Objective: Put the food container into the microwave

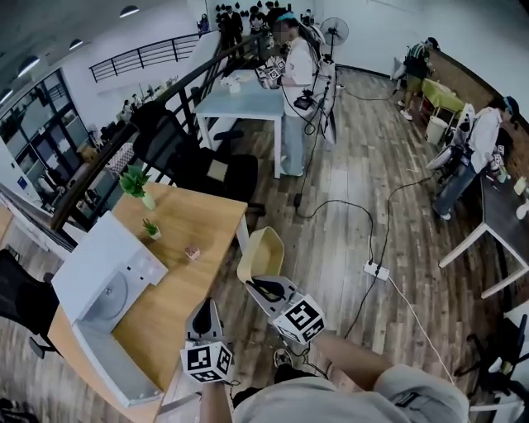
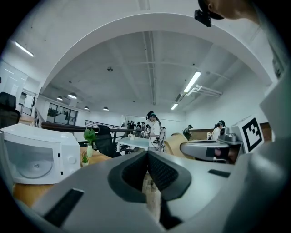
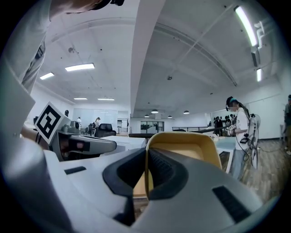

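Wood-plank floor (image 1: 347, 165), white walls (image 1: 165, 25), ceiling lights (image 3: 79, 67).

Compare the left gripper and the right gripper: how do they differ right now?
The right gripper is clamped on the rim of the yellow plastic food container; the left gripper is shut on nothing. The left gripper sits nearer the white microwave, the right gripper farther from it. Both have their jaws together.
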{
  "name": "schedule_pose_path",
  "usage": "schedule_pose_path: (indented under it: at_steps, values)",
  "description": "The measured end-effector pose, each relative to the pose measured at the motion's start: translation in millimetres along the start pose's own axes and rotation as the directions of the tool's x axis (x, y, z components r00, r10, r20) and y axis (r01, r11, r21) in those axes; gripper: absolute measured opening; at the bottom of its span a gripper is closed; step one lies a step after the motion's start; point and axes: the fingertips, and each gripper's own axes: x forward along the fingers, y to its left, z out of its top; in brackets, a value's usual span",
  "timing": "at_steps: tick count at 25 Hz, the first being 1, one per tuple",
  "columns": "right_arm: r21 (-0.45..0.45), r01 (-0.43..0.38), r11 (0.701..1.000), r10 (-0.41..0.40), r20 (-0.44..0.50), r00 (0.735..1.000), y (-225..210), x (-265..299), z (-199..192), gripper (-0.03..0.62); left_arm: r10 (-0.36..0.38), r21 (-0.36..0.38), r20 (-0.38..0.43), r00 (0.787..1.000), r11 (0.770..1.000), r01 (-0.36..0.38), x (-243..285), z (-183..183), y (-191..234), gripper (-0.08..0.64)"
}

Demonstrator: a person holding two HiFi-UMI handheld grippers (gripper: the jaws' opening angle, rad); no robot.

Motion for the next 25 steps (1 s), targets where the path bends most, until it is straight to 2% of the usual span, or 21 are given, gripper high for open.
schedule_pose_path:
  at_steps: [6,15,20,25]
  values:
    - [0.011,-0.075,0.997,0.075,-0.017,0.997,-27,33,-8,0.018,0.085,-0.002,-0.034,0.996,0.996,-0.085,26,-7,17,0.012]
    - [0.017,-0.182,0.983,0.182,-0.031,0.983,-22,96,-12,0.018,0.186,-0.020,-0.043,0.982,0.982,-0.187,44,-7,71,0.012]
    - [-0.016,-0.213,0.977,0.212,-0.052,0.976,-24,140,-11,0.018,0.219,-0.037,-0.022,0.975,0.975,-0.220,63,-3,115,0.012]
    - [-0.045,-0.230,0.972,0.227,-0.057,0.972,-27,193,1,0.019,0.223,-0.049,0.001,0.975,0.974,-0.223,83,10,159,0.012]
